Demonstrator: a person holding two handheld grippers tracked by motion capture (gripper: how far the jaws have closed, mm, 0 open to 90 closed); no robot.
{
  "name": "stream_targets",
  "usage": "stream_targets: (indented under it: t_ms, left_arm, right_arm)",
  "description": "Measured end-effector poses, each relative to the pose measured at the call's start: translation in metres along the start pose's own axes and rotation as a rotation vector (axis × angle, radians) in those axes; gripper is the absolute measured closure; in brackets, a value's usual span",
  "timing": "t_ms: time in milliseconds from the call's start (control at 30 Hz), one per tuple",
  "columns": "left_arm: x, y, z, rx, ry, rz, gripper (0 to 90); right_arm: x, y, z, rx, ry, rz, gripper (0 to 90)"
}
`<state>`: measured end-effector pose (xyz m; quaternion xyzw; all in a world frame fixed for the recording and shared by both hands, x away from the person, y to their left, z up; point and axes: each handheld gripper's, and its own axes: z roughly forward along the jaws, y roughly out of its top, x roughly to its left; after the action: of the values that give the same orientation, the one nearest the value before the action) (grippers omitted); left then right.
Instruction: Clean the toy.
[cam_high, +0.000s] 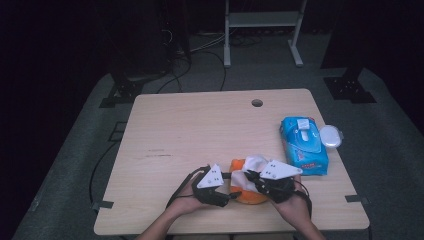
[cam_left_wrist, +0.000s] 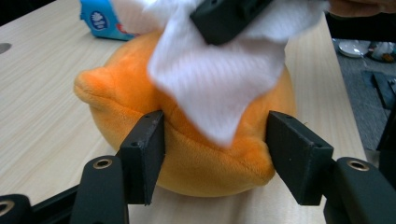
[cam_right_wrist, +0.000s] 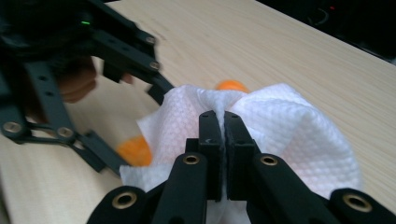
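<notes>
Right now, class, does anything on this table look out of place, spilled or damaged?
Nothing stands out. The left gripper grips the orange plush toy while the right gripper pinches a white wipe over it. The wipes pack lies flat nearby.

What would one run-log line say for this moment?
left gripper: clamps orange plush toy | right gripper: shut on white wipe, over toy | wipes pack: right on table
</notes>
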<state>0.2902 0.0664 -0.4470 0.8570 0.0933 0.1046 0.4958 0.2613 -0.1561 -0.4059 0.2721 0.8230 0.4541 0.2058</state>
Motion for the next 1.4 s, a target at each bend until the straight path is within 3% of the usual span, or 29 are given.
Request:
stream_targets:
  t_ms: [100, 267, 400, 533, 600, 800, 1067, 1200, 1333, 1400]
  left_arm:
    - [-0.001, 0.0, 0.0, 0.011, 0.009, 0.003, 38.4]
    - [-0.002, 0.001, 0.001, 0.003, 0.0, 0.005, 38.7]
    - [-0.008, 0.001, 0.004, 0.014, -0.014, 0.041, 38.5]
    - [-0.011, 0.001, 0.005, 0.01, -0.047, 0.039, 37.7]
    - [-0.011, 0.001, 0.005, 0.012, -0.044, 0.047, 37.8]
    - [-0.008, 0.0, 0.004, 0.011, -0.039, 0.031, 38.0]
    - [-0.014, 0.006, 0.005, -0.037, 0.046, 0.099, 33.4]
    - [-0.014, 0.008, 0.004, -0.083, 0.053, 0.093, 31.8]
    - [-0.012, 0.006, 0.007, -0.034, 0.068, 0.099, 34.7]
    - [-0.009, 0.004, 0.008, -0.025, 0.072, 0.066, 35.1]
  right_arm:
    - [0.007, 0.003, 0.007, 0.017, -0.007, -0.052, 86.6]
    - [-0.003, 0.002, 0.004, 0.017, -0.045, -0.011, 86.8]
    - [0.004, 0.004, 0.007, 0.006, -0.038, -0.021, 86.8]
    - [0.004, 0.009, 0.015, 0.015, -0.057, -0.035, 86.9]
    - [0.0, 0.009, 0.016, 0.022, -0.077, -0.036, 87.0]
    - [-0.022, 0.001, 0.005, 0.032, -0.117, 0.03, 87.0]
    - [-0.023, -0.003, 0.001, 0.03, -0.111, 0.052, 86.9]
    - [-0.024, -0.004, 0.002, 0.025, -0.099, 0.061, 86.9]
    - [-0.023, -0.003, 0.003, 0.022, -0.083, 0.064, 86.8]
    - [-0.02, -0.002, 0.001, 0.021, -0.071, 0.038, 86.7]
